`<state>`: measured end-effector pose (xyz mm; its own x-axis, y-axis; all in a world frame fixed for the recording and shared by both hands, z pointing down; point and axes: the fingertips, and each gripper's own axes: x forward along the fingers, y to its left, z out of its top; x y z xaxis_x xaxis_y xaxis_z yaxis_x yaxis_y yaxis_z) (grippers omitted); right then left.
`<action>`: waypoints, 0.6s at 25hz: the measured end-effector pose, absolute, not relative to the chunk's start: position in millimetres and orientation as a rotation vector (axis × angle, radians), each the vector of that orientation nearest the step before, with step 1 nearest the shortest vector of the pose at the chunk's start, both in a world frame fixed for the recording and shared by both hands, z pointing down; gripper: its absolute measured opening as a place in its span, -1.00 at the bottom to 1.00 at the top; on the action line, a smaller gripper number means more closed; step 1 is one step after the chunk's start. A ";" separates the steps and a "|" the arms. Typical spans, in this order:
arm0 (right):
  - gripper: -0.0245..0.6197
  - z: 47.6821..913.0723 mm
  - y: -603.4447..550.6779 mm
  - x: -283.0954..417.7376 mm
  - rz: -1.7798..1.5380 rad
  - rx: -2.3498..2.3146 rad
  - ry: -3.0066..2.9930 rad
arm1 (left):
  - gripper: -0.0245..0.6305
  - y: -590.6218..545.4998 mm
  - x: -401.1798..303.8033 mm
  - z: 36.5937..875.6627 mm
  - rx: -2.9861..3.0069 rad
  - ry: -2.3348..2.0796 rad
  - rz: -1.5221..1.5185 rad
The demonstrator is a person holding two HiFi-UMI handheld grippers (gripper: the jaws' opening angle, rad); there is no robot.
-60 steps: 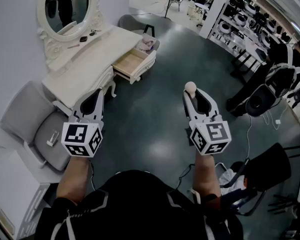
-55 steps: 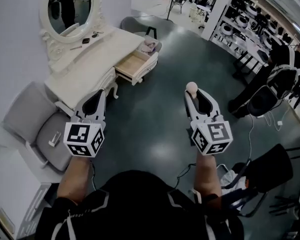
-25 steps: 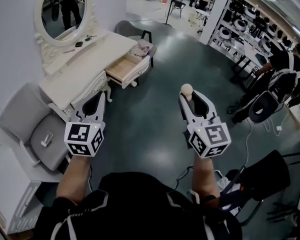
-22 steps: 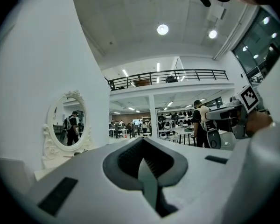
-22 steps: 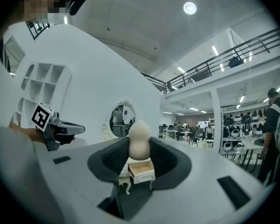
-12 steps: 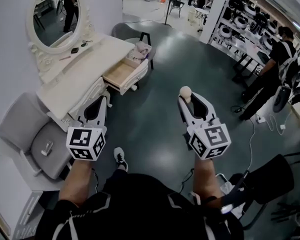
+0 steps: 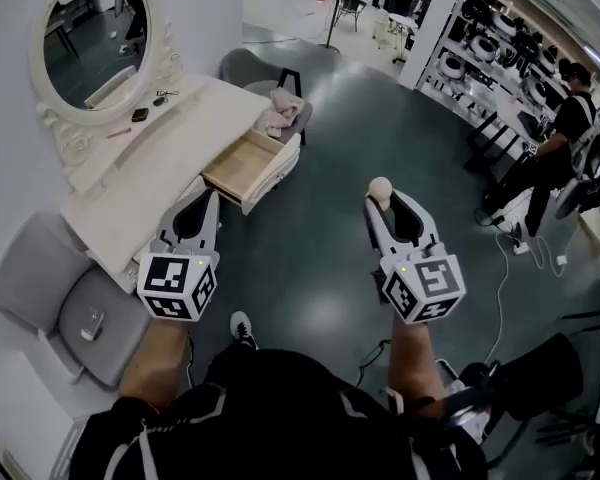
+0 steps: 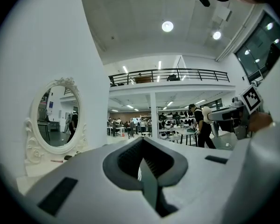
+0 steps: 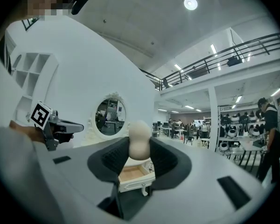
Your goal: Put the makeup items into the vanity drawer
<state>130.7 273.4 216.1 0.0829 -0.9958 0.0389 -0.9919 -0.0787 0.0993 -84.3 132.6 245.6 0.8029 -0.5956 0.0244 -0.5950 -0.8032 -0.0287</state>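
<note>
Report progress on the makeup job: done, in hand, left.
Done: the drawer stands open; what shows of its inside looks bare. In hand: the right hand-held gripper grips a beige makeup sponge, away from the vanity; the left hand-held gripper is shut and empty. Left: drop in the sponge, then the small items by the mirror.

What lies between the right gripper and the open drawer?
Only bare grey floor, seen in the head view, separates the right gripper from the drawer.
</note>
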 end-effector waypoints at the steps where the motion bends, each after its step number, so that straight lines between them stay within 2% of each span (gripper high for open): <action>1: -0.47 216.5 261.1 134.3 -0.050 2.239 -2.060 | -0.92 120.6 -79.7 245.9 -2.968 0.968 -0.056; 15: -0.47 224.3 97.1 147.2 -0.005 2.238 -2.054 | -0.92 -30.5 -59.8 249.9 -2.970 0.871 -0.087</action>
<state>147.2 97.1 224.3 0.0881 -0.9938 0.0678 -0.9935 -0.0828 0.0785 -59.8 -30.5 249.9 0.8404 -0.5404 0.0413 -0.5379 -0.8409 -0.0593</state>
